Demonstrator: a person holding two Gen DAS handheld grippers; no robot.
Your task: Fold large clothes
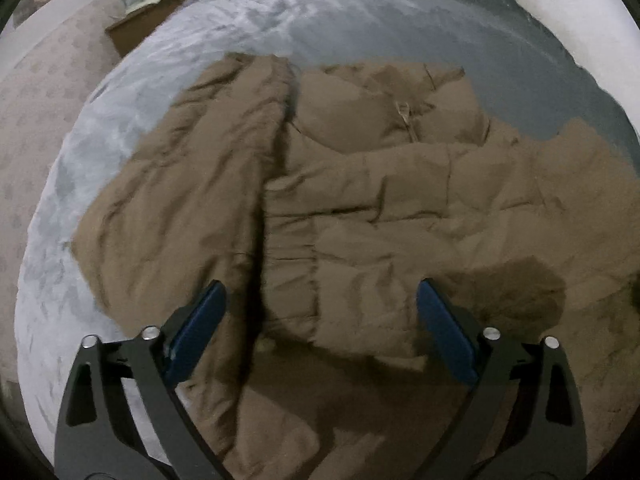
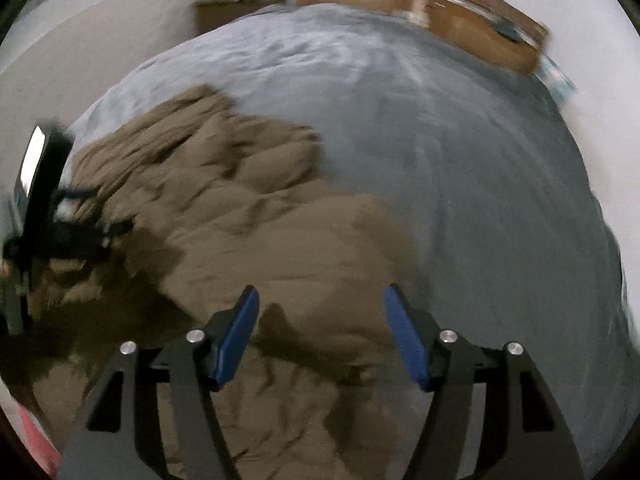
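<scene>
A large brown puffer jacket [image 1: 360, 208] lies spread and rumpled on a bed with a grey-blue blanket [image 1: 280, 24]. One sleeve or side panel is folded up along its left part. My left gripper [image 1: 320, 292] hovers open above the jacket's near part, holding nothing. In the right wrist view the jacket [image 2: 248, 240] fills the left and lower middle. My right gripper [image 2: 322, 300] is open and empty above the jacket's right edge. The left gripper's body [image 2: 36, 208] shows at the far left of that view, over the jacket.
A dark wooden nightstand [image 1: 148, 20] with clutter stands at the bed's far left corner, on a patterned carpet [image 1: 40, 92]. A brown wooden headboard [image 2: 432, 12] runs along the far end. Bare blanket [image 2: 460, 152] lies right of the jacket.
</scene>
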